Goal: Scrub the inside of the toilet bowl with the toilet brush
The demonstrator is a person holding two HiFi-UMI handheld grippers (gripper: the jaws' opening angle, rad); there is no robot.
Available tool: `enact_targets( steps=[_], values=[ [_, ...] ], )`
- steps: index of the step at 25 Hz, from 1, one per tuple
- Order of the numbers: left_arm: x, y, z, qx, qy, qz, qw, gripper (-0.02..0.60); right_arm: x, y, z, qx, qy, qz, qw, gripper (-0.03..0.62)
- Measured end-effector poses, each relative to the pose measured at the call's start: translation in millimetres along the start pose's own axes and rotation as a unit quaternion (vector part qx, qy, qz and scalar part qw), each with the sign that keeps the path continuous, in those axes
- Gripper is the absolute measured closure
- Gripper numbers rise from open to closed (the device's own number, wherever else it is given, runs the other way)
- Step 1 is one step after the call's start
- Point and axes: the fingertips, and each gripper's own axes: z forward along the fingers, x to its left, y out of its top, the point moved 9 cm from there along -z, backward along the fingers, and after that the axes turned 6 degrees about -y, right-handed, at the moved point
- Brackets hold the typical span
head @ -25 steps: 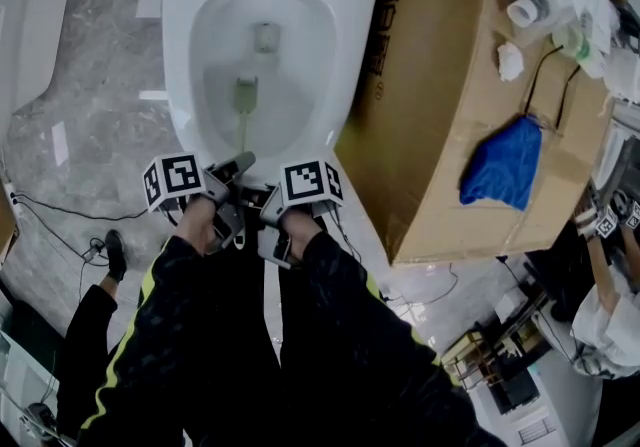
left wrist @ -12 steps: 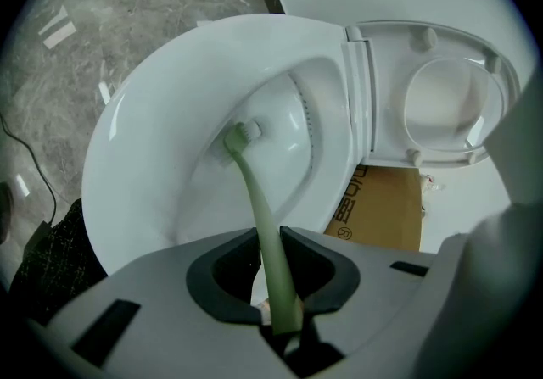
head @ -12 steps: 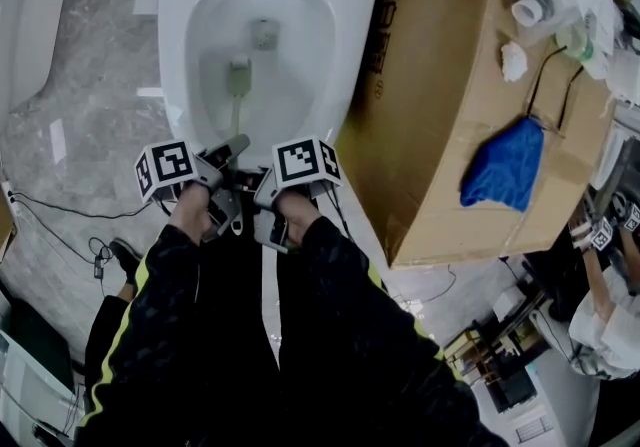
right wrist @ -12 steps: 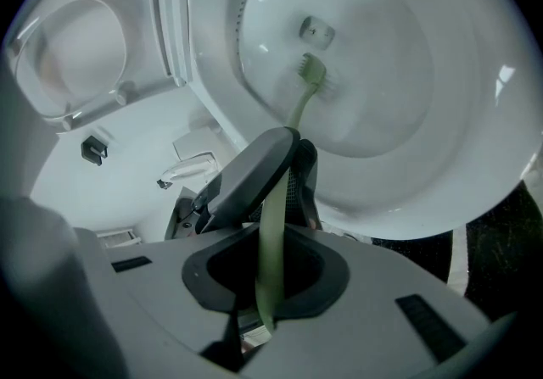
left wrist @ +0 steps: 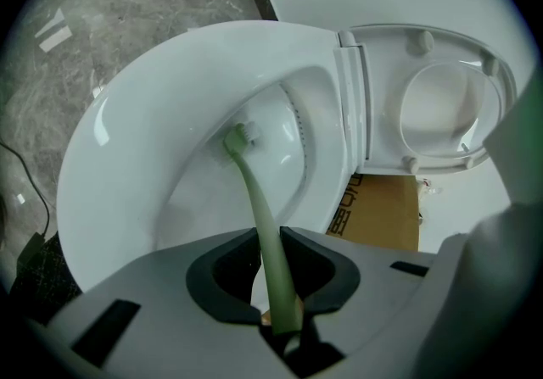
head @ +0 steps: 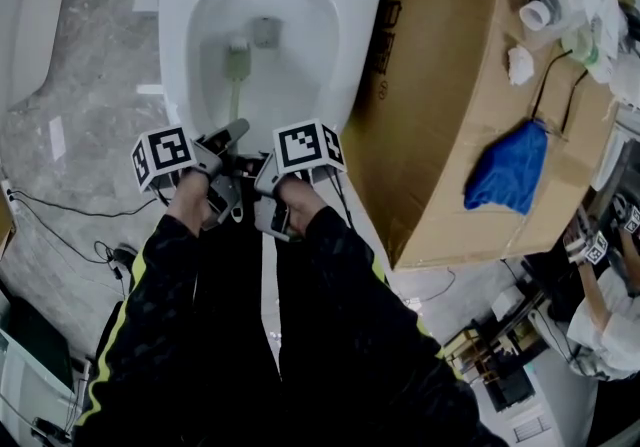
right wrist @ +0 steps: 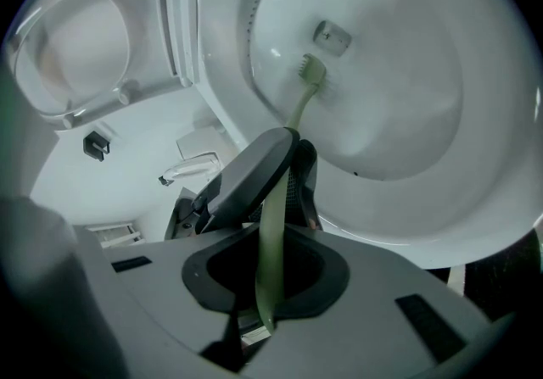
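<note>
Left gripper (head: 232,133) (left wrist: 276,288): It is shut tight on the thin green handle of the toilet brush (head: 237,85) (left wrist: 254,208). The handle is squeezed between both jaws, just over the near rim of the toilet bowl (head: 180,45) (left wrist: 144,131).
Right gripper (head: 262,173) (right wrist: 267,284): It is clamped on the same handle, farther from the brush head than the left one. It is held touching the left gripper, at the near rim of the bowl.
Toilet brush (right wrist: 301,97): It is held slanting down into the bowl (right wrist: 407,114). Its head is set low inside the bowl, just beside a small square part (head: 265,32) (right wrist: 333,36).
Hidden: The end of the handle is covered by the jaws. In the right gripper view, a piece of the handle is blocked by the left gripper. The bristles are too small to be made out well in the head view.
Cut off: The back of the bowl is cut by the top edge of the head view. The lifted seat (left wrist: 441,106) is cut by the side of the left gripper view.
Right of the bowl: A big cardboard box (head: 450,85) is seen close to the bowl, with a blue cloth (head: 505,170) laid on it.
Changed: The brush head has been pushed farther from the near rim, toward the small square part. Both grippers have been brought closer to the bowl.
</note>
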Motion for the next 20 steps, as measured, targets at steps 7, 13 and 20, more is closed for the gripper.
enact_targets(
  steps=[7, 13, 20],
  values=[
    [-9.3, 16.6, 6.9, -0.002, -0.006, 0.018, 0.9998, 0.509, 9.3, 15.9, 0.8, -0.009, 0.009, -0.013, 1.000, 0.540],
    [-19.1, 30.1, 15.9, 0.005, -0.008, 0.032, 0.9994, 0.509, 16.5, 29.7, -1.6, -0.024, 0.016, -0.018, 0.999, 0.540],
    [-26.8, 38.4, 30.2, 0.016, -0.006, 0.043, 0.9989, 0.509, 18.2, 42.8, -7.9, -0.038, 0.025, -0.014, 0.999, 0.540]
  ],
)
